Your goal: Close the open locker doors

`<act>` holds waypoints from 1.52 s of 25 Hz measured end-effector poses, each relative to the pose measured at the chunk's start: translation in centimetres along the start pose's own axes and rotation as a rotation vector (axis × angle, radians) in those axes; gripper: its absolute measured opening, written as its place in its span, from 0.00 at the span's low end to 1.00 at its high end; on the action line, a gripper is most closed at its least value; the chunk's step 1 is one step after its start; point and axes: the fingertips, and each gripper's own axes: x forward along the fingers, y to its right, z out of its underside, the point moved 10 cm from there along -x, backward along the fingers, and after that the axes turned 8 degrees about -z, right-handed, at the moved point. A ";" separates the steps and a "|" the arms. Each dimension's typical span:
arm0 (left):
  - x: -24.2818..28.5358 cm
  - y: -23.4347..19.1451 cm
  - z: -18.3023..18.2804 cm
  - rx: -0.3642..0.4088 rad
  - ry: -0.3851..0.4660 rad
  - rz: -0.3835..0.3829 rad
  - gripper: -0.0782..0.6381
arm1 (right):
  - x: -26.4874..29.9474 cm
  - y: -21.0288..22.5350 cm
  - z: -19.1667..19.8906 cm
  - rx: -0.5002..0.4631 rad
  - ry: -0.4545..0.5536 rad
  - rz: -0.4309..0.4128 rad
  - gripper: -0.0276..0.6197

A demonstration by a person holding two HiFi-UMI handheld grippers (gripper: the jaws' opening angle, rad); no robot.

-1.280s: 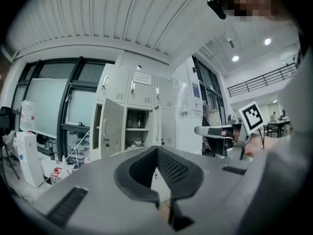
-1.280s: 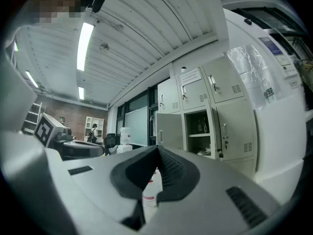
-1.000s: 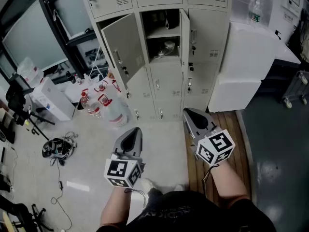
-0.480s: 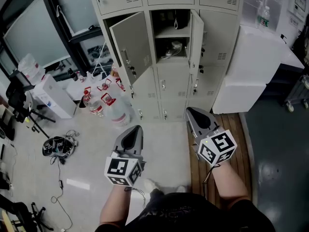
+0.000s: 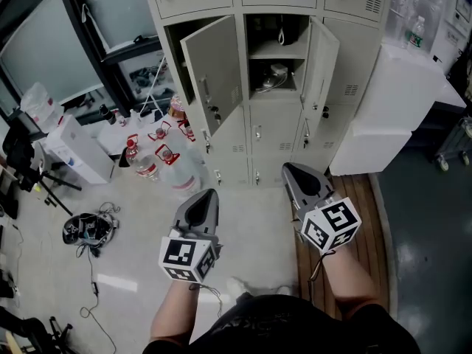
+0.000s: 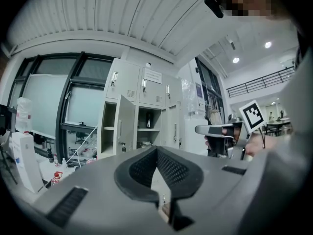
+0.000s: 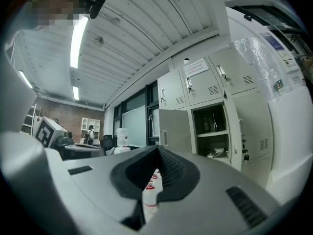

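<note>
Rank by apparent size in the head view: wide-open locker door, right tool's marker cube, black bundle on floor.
1. Wide-open locker door.
2. Marker cube and black bundle look about alike; the cube is nearer the camera, so unranked.

Two pale grey sheet-metal locker doors stand open in the grey locker bank (image 5: 274, 133), just below its closed top row. The left-column door (image 5: 213, 71) hangs from its compartment's right edge, swung well out, with its handle face showing. The middle-column door (image 5: 323, 59), hinged at the right edge, stands nearly edge-on beside its shelved compartment (image 5: 278, 50).
</note>
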 end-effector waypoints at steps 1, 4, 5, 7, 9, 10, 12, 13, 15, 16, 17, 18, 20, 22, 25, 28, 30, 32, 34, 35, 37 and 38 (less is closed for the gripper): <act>0.4 -0.8 -0.1 0.000 0.000 0.003 0.11 | 0.8 -0.1 0.0 -0.001 0.000 0.002 0.04; 1.5 -3.3 -0.1 0.004 -0.001 0.014 0.11 | 3.5 -0.5 0.0 -0.001 0.003 0.011 0.04; 1.8 -4.2 -0.1 0.005 -0.003 0.019 0.11 | 4.3 -0.6 0.0 0.000 0.004 0.014 0.04; 2.5 -5.8 -0.1 0.007 -0.006 0.028 0.11 | 5.9 -1.0 0.1 0.001 0.007 0.023 0.04; 3.2 -7.4 -0.3 0.009 -0.007 0.040 0.11 | 7.4 -1.4 0.0 0.002 0.011 0.034 0.04; 3.5 -8.1 -0.4 0.011 -0.006 0.045 0.11 | 8.1 -1.5 0.0 0.002 0.013 0.039 0.04; 4.1 -9.5 -0.4 0.013 -0.002 0.052 0.11 | 9.3 -1.8 0.1 0.002 0.014 0.049 0.04; 4.3 -10.1 -0.4 0.013 0.001 0.053 0.11 | 9.8 -2.0 0.1 0.002 0.013 0.053 0.04; 4.7 -11.1 -0.4 0.009 0.008 0.056 0.11 | 10.6 -2.4 0.2 -0.002 0.005 0.058 0.04; 4.8 -11.5 -0.5 0.007 0.012 0.058 0.11 | 11.0 -2.5 0.3 -0.005 0.001 0.060 0.04; 5.0 -11.9 -0.5 0.004 0.015 0.059 0.11 | 11.3 -2.6 0.3 -0.007 -0.002 0.062 0.04; 5.1 -12.2 -0.5 0.001 0.018 0.060 0.11 | 11.7 -2.7 0.3 -0.008 -0.005 0.063 0.04; 5.5 -12.8 -0.5 -0.007 0.020 0.061 0.11 | 12.5 -2.8 0.3 -0.009 -0.008 0.062 0.04; 5.8 -13.3 -0.5 -0.013 0.018 0.061 0.11 | 13.1 -2.8 0.2 -0.009 -0.010 0.059 0.04; 6.5 -13.9 -0.5 -0.022 0.013 0.058 0.11 | 14.1 -2.5 0.0 -0.009 -0.011 0.054 0.04; 7.2 -14.2 -0.6 -0.025 0.015 0.053 0.11 | 14.9 -2.0 -0.1 -0.009 -0.010 0.046 0.04; 7.9 -14.4 -0.8 -0.023 0.015 0.049 0.11 | 15.6 -1.4 -0.1 -0.007 -0.007 0.039 0.04; 8.8 -14.6 -1.0 -0.021 0.013 0.043 0.11 | 16.2 -0.6 -0.2 -0.004 -0.004 0.032 0.04; 9.9 -14.6 -1.1 -0.018 0.010 0.034 0.11 | 16.9 0.6 -0.3 -0.001 -0.003 0.024 0.04; 10.5 -14.6 -1.2 -0.016 0.008 0.030 0.11 | 17.2 1.2 -0.2 0.002 -0.003 0.020 0.04; 11.7 -14.5 -1.2 -0.011 0.005 0.016 0.11 | 17.8 2.5 -0.1 0.011 -0.001 0.011 0.04; 12.4 -14.5 -1.3 -0.010 0.004 0.007 0.11 | 18.2 3.2 -0.1 0.015 -0.001 0.005 0.04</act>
